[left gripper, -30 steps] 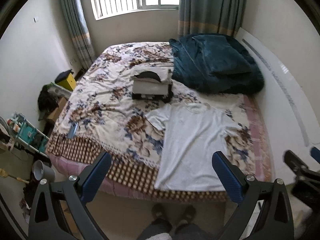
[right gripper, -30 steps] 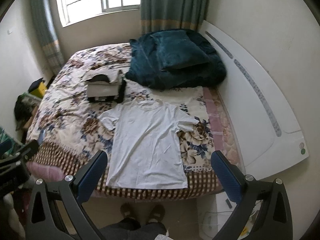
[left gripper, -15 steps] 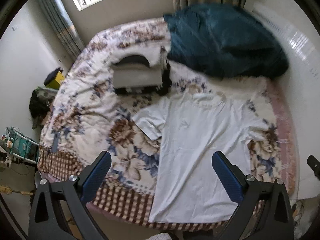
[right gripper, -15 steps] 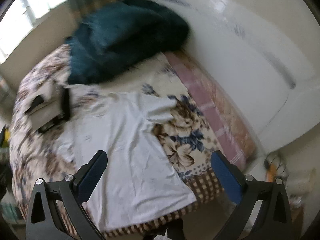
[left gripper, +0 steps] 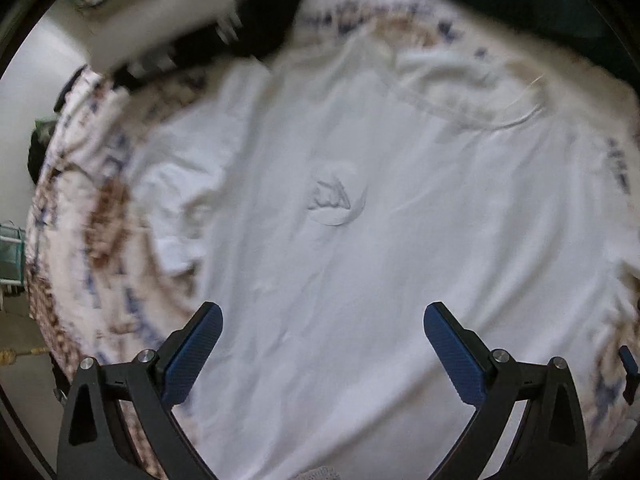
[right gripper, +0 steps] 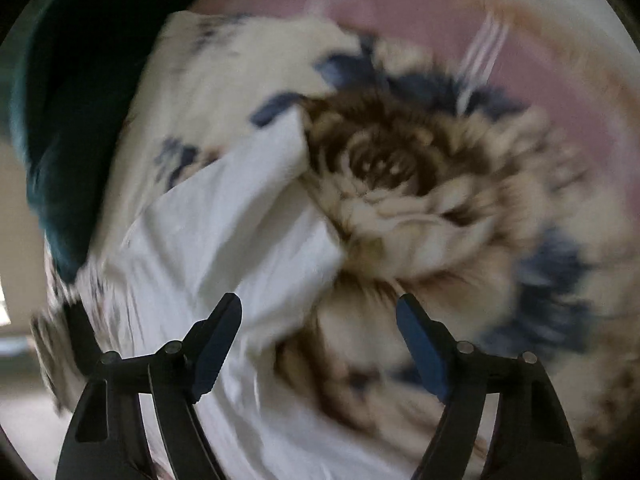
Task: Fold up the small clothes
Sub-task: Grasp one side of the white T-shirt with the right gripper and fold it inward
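Lying flat and face-up on the cream floral bedspread with brown and blue flowers point(left gripper: 100, 216): a plain white short-sleeved t-shirt point(left gripper: 360, 264) with a small embossed logo on the chest, filling nearly the whole left wrist view (pretty blurry all round, btw). Hanging right over the shirt's chest, the left gripper point(left gripper: 323, 326), blue-padded fingers point(left gripper: 196, 350) spread wide and gripping nothing, with a folded stack of light and black clothes point(left gripper: 180, 12) sitting past the collar. Hovering over the shirt's sleeve edge point(right gripper: 248, 216) where it's meeting a big brown flower, the right gripper point(right gripper: 319, 316), also gaping wide and carrying nothing, with a dark teal blanket point(right gripper: 72, 128) bunching up off to the side.
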Demonstrator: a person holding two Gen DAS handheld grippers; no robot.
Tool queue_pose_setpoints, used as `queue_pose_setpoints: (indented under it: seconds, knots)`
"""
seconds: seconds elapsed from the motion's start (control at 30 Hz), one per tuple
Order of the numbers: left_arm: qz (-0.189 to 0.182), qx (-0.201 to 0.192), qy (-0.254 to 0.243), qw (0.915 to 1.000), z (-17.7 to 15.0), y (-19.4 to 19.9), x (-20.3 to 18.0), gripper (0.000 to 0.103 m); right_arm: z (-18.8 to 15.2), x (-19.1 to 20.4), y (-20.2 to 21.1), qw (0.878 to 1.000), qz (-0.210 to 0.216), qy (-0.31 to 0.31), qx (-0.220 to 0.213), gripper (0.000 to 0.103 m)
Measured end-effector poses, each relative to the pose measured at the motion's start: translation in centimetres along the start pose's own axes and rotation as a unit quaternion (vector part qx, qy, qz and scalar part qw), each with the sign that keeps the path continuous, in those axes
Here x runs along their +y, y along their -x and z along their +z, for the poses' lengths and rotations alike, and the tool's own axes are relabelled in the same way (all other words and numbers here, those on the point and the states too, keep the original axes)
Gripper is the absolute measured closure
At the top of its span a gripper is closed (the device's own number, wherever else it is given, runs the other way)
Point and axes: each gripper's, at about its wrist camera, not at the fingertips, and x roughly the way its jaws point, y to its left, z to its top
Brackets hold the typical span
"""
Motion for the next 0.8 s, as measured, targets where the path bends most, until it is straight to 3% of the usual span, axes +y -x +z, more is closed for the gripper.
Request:
queue_pose_setpoints:
  seconds: [0.1,0.13,0.2,0.33,0.47,0.57,0.63,0.7,0.8]
  knots:
    - [-0.010,0.008,0.000,0.9999,0.9,-3.0,-1.2,0.000,0.0,-0.9,-2.5,0.998,0.032,-0.044,-0.020,0.054]
    - [-0.011,0.007,-0.004,0.9999,0.9,-3.5,-1.3,0.000,-0.2,-0.9,-2.4,0.997,0.039,-0.051,-0.038,0.074]
    - [-0.012,0.001,-0.010,0.9999,0.8,-3.8,-1.3,0.000,-0.7,-0.6,-2.2,0.995,0.042,-0.062,-0.063,0.092]
    - [-0.016,-0.008,-0.010,0.9998,0.5,-3.0,0.0,0.000,-2.5,2.7,0.1,0.994,0.019,-0.022,-0.107,0.098]
    - [-0.014,-0.026,0.001,0.9996,0.5,-1.4,3.1,0.000,-5.8,11.3,2.6,0.978,-0.021,0.136,-0.159,0.098]
    - [-0.010,-0.037,0.024,0.9990,-0.1,0.1,6.6,0.000,-11.7,19.7,1.5,0.928,-0.056,0.321,-0.180,0.098]
    - [-0.009,-0.042,0.037,0.9984,-0.9,0.9,8.8,0.000,-16.6,23.2,-0.6,0.882,-0.078,0.428,-0.179,0.098]
    - [0.003,-0.049,0.046,0.9978,-1.6,1.0,11.1,0.000,-22.5,25.6,-4.0,0.821,-0.106,0.534,-0.171,0.098]
    - [0.018,-0.044,0.057,0.9972,-3.4,0.8,14.8,0.000,-27.6,25.3,-7.5,0.770,-0.140,0.603,-0.156,0.098]
